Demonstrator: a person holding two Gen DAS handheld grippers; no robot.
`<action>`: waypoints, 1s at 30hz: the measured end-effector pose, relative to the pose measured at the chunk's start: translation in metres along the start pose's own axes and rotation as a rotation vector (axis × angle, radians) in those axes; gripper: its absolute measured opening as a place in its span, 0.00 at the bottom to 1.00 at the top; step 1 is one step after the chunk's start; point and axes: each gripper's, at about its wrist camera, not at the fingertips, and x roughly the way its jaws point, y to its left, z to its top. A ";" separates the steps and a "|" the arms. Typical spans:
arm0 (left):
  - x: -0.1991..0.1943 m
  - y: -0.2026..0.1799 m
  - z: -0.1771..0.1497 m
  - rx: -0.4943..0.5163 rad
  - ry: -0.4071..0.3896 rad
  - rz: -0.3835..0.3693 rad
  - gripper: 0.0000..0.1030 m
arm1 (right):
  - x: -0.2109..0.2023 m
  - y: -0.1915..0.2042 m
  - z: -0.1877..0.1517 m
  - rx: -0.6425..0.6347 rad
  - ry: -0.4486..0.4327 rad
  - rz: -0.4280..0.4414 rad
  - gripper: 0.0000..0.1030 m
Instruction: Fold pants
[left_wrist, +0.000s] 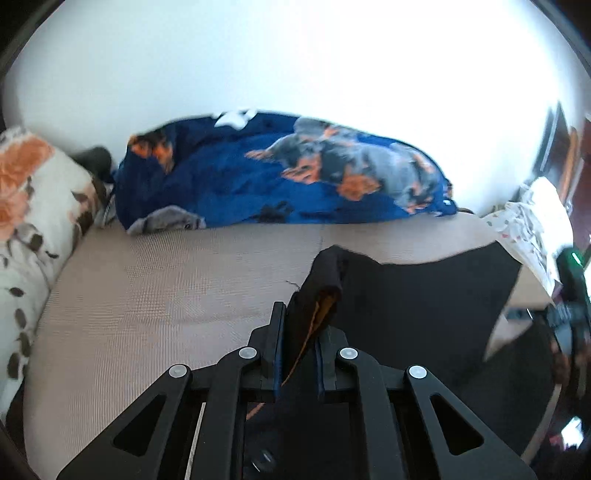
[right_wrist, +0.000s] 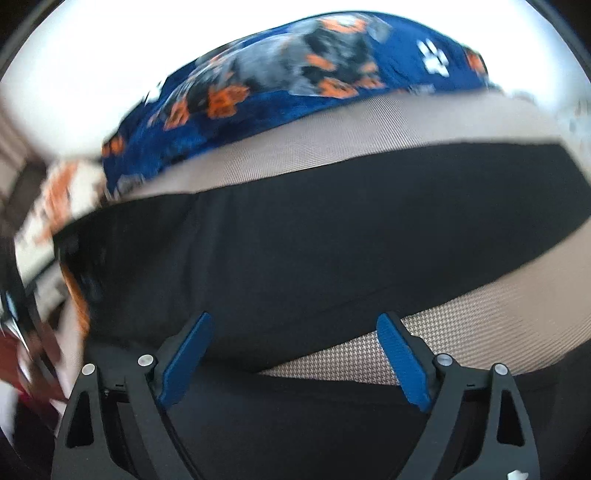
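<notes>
The black pants (left_wrist: 417, 295) lie on a beige woven bed surface (left_wrist: 147, 295). My left gripper (left_wrist: 299, 321) is shut on a bunched edge of the pants with an orange lining showing, lifted off the bed. In the right wrist view the pants (right_wrist: 314, 251) stretch as a wide black band across the bed. My right gripper (right_wrist: 295, 325) stands open just above that cloth, its blue pads (right_wrist: 402, 362) wide apart with nothing pressed between them. The other gripper shows as a dark blur at the right edge (left_wrist: 570, 295) of the left wrist view.
A blue blanket with a dog print (left_wrist: 280, 173) is heaped along the white wall behind the bed. A floral pillow (left_wrist: 33, 206) lies at the left. White patterned cloth (left_wrist: 532, 221) sits at the right end. Bare beige surface (right_wrist: 480, 332) spreads near the pants.
</notes>
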 end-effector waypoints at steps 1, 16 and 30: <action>-0.007 -0.006 -0.005 0.014 -0.015 0.006 0.13 | 0.000 -0.006 0.004 0.032 0.006 0.042 0.81; -0.092 -0.052 -0.098 -0.093 -0.092 -0.030 0.13 | 0.051 0.005 0.059 0.228 0.136 0.374 0.65; -0.095 -0.029 -0.112 -0.175 -0.025 0.023 0.13 | 0.029 0.025 0.006 0.096 0.071 0.342 0.08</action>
